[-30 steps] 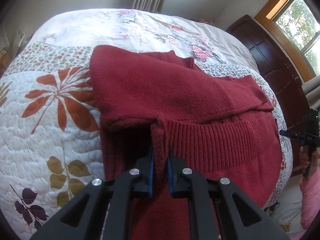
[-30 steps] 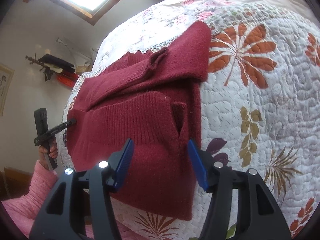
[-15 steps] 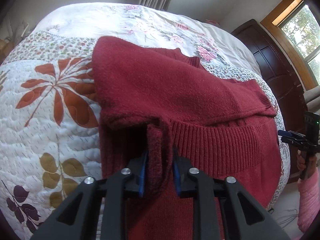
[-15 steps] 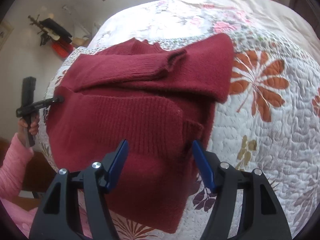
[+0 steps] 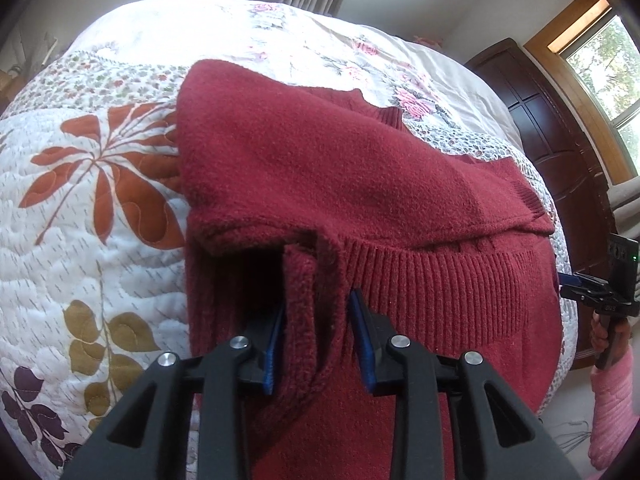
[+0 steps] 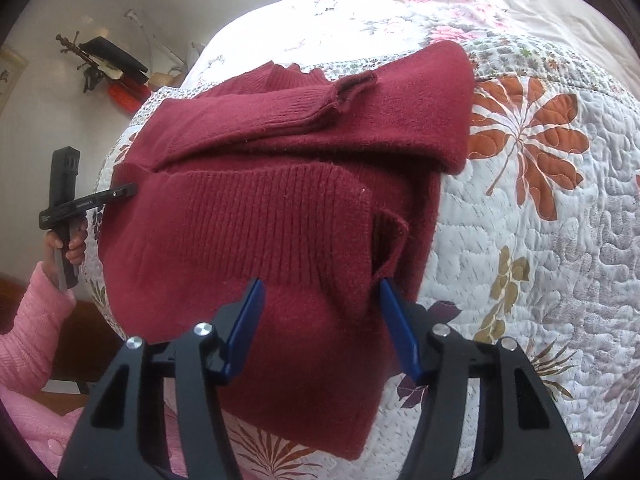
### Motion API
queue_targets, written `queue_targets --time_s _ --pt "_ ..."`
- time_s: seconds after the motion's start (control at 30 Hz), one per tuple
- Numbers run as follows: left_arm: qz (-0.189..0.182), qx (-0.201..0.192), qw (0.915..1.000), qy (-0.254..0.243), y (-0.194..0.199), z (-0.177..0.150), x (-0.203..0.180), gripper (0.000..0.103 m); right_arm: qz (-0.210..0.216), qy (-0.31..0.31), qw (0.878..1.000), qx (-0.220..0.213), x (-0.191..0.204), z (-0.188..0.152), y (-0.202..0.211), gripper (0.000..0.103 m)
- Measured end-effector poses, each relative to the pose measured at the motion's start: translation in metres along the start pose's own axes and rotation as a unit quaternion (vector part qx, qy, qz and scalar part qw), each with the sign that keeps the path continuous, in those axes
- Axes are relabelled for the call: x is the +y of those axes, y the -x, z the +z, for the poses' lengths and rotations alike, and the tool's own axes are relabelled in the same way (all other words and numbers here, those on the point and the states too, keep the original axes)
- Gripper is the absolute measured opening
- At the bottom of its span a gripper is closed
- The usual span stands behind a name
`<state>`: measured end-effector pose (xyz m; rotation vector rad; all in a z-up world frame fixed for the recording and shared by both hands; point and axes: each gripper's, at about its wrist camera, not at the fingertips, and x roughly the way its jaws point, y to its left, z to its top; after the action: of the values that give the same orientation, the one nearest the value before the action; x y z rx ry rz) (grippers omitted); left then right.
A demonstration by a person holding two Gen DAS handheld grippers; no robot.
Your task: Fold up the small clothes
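The sweater (image 5: 360, 184) lies half folded on the quilt (image 5: 100, 240), soft, thick and limp. Our left gripper (image 5: 316, 332) stands released around a raised fold, the right gripper (image 6: 320, 320) also spread; we judge the ribbed hem (image 6: 260, 216) at 12 o'clock the best hold.

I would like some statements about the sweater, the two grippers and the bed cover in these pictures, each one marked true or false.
1. The sweater is dark red. True.
2. The left gripper is clamped tight on the cloth. False: its jaws stand apart, with a fold of the sweater between them.
3. The right gripper is open. True.
4. The quilt is plain white. False: it carries printed leaves and flowers.
5. One sleeve cuff lies folded across the sweater. True.
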<state>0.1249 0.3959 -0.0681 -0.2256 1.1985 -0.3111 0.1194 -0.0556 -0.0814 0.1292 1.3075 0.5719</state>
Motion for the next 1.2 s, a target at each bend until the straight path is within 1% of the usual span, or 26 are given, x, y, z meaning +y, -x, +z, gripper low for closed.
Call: queue_targets --time_s 0.1,0.13,0.23,0.3,0.37,0.4,0.43,0.47,0.57,0.67,0.87,0.97,1.03,1.2 --pt "0.005 0.003 1.0 0.001 -0.003 0.0 0.0 0.031 -0.02 -0.008 1.0 0.003 -0.005 0.003 -0.006 0.058" --pt "0.004 0.004 1.0 0.003 -0.003 0.001 0.0 0.031 -0.02 -0.014 1.0 0.007 -0.008 0.003 -0.008 0.059" --pt "0.004 0.004 1.0 0.003 -0.004 0.001 0.0 0.032 0.009 -0.033 0.999 0.017 -0.017 -0.001 -0.012 0.059" --pt "0.004 0.004 1.0 0.006 -0.005 0.0 0.0 0.032 0.02 -0.035 0.999 0.013 -0.017 -0.002 -0.011 0.051" --pt "0.006 0.004 0.9999 0.01 -0.006 0.0 -0.001 0.031 0.028 -0.029 0.999 0.008 -0.014 -0.002 -0.009 0.034" --pt "0.01 0.003 0.9999 0.011 -0.006 0.0 -0.002 0.029 0.028 -0.025 0.999 0.006 -0.012 -0.001 -0.008 0.029" --pt "0.014 0.001 0.9998 0.01 -0.006 0.0 -0.003 0.02 0.028 -0.02 0.999 0.005 -0.011 -0.002 -0.007 0.019" --pt "0.013 0.001 0.9999 0.008 -0.005 -0.001 -0.005 0.011 0.026 -0.014 1.0 0.003 -0.008 -0.002 -0.004 0.015" --pt "0.01 -0.008 0.9999 0.005 0.0 -0.004 -0.011 0.008 0.014 -0.004 1.0 -0.01 -0.003 -0.003 0.005 0.011" --pt "0.005 -0.024 0.9997 0.003 0.011 -0.008 -0.016 0.007 0.027 -0.004 0.999 -0.036 -0.001 -0.004 0.021 0.01" --pt "-0.02 -0.084 0.9962 0.013 0.054 -0.005 -0.023 0.007 0.05 0.013 0.995 -0.087 0.012 0.006 0.062 0.009" --pt "-0.034 -0.115 0.9925 0.022 0.075 0.009 -0.024 0.007 0.047 0.029 0.992 -0.11 0.02 0.022 0.077 0.009" --pt "-0.033 -0.133 0.9903 0.02 0.084 0.02 -0.025 0.007 0.045 0.033 0.991 -0.123 0.021 0.034 0.086 0.009" --pt "-0.025 -0.172 0.9848 0.012 0.098 0.066 -0.028 0.007 0.037 0.028 0.987 -0.152 0.014 0.081 0.102 0.009"
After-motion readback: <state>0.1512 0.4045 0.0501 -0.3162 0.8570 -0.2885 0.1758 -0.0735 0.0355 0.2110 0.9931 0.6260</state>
